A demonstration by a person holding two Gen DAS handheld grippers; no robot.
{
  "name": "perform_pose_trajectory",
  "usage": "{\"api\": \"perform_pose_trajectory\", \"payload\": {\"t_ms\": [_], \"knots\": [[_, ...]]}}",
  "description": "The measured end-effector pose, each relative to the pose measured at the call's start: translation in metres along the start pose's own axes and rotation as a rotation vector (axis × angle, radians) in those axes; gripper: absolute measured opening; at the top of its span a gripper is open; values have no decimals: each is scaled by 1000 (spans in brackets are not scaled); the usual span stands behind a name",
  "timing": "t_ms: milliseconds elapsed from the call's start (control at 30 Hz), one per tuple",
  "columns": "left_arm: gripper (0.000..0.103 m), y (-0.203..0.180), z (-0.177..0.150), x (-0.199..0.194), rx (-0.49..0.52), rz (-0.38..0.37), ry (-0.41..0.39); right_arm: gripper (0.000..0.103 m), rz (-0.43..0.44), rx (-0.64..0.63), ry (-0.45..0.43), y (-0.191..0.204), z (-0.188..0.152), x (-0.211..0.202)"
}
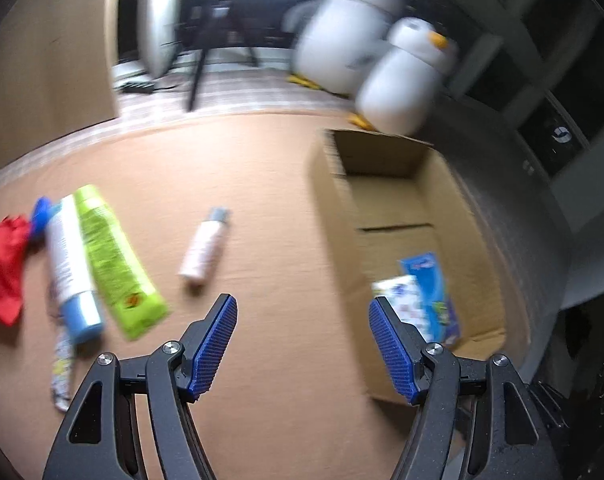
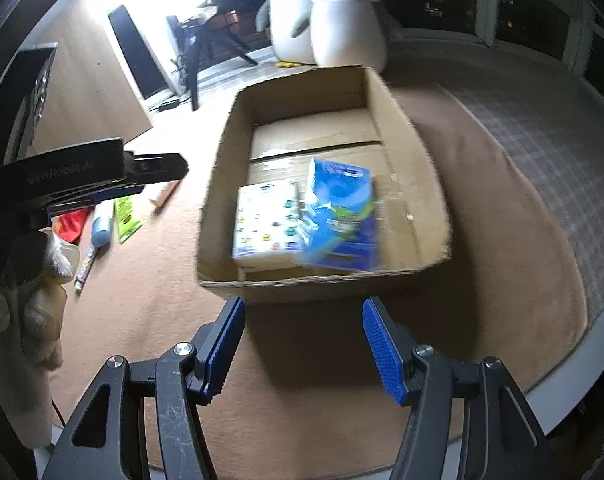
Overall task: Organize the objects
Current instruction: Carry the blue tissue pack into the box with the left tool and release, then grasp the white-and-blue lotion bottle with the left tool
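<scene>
Brown tabletop [image 1: 262, 184], left hand-held gripper [image 1: 303, 316] tilted down, gaping

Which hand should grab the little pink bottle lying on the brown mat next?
Probably the left. The left tool is open and empty, with the small pink bottle on the mat just ahead of it. The right tool, also empty, faces the open cardboard box, away from the bottle.

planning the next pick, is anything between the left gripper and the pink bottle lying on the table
Nothing visible. The left gripper has open, empty jaws, and only bare table lies between it and the pink bottle. The green tube lies off to the side, the box on the other.
</scene>
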State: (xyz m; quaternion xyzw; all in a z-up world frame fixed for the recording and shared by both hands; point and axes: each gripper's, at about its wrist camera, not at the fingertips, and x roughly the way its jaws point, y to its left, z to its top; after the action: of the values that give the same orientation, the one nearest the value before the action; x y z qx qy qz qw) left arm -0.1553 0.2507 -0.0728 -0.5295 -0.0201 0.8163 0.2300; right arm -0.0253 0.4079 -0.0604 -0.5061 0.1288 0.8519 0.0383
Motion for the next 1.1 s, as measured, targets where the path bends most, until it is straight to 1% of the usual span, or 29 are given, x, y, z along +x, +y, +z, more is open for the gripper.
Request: {"api": "perform_pose_trajectory", "payload": {"t_ms": [267,367,433,500,600,833,1000,1100], "knots": [[72,90,-2,-18,-137,108,-21,57,48,-62,14,38,5,10],[72,133,-1,-16,-220,137,-7,57,60,-84,16,51,5,11],[71,155,1,-13,-266,159,2,57,67,-96,18,59,5,12],[71,175,3,-9,-311,162,12,57,72,-106,22,65,5,12],[71,195,7,-3,-342,168,29,57,75,-114,24,71,2,12],[71,200,18,15,-331,194,57,57,71,-110,39,73,-2,15],[71,196,25,27,-311,214,73,57,69,-101,39,71,-3,15],[69,192,26,35,-298,229,85,57,68,-99,40,70,-4,14]]}}
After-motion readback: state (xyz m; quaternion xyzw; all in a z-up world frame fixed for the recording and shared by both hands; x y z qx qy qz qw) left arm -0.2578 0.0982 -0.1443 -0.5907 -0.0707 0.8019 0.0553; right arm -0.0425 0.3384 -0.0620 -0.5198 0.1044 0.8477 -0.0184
